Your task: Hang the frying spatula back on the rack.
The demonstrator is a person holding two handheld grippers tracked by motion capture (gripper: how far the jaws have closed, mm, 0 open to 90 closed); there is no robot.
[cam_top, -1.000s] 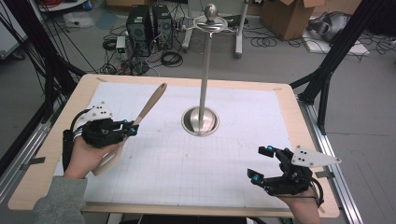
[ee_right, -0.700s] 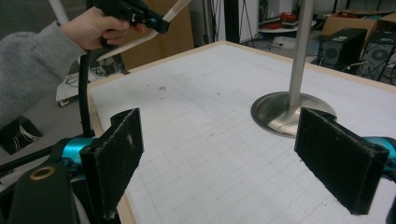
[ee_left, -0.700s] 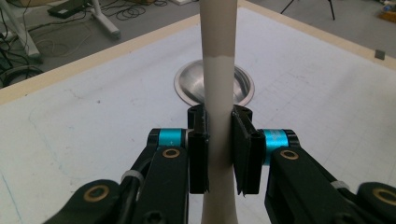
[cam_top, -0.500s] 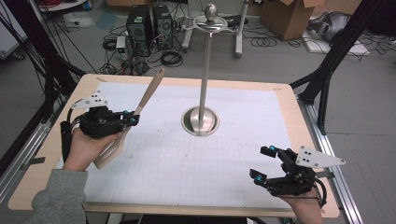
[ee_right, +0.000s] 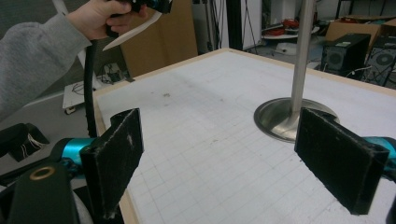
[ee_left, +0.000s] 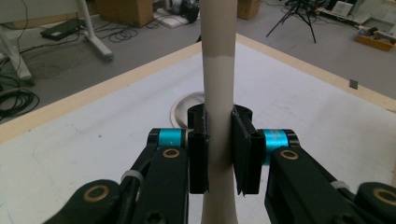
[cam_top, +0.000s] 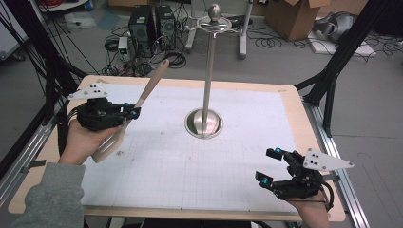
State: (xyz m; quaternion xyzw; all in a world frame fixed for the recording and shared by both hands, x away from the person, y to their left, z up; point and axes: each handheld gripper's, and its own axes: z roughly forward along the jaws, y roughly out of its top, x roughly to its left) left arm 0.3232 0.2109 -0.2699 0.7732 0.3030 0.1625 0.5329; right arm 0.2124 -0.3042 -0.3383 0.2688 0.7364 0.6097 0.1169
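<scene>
Wooden and pale, a long spatula is clamped in the left gripper, held above the table's left side. In the high view its handle slants up and away toward the far edge, while the broad blade end drops below the left hand, which covers part of it. In the left gripper view the two black jaws press on the spatula's shaft from either side; its upper end runs out of the top of that view and its lower end is cut off at the bottom, so neither tip can be made out there.

A metal stand rises near the table's middle: a round dished base on the white gridded mat, a slim upright pole, and a small disc with a ball at the top. In the right gripper view the pole is cut off at the top edge, and the near jaw pad hides part of the base.

The right gripper sits low over the near right corner of the table, its jaws spread wide apart with nothing between them, well apart from the stand. The right hand is mostly cut off by the bottom edge of the high view. In the right gripper view the grey sleeve and left hand show at upper left, with the spatula's blade poking out below the fingers; the left gripper itself is cropped there.
</scene>
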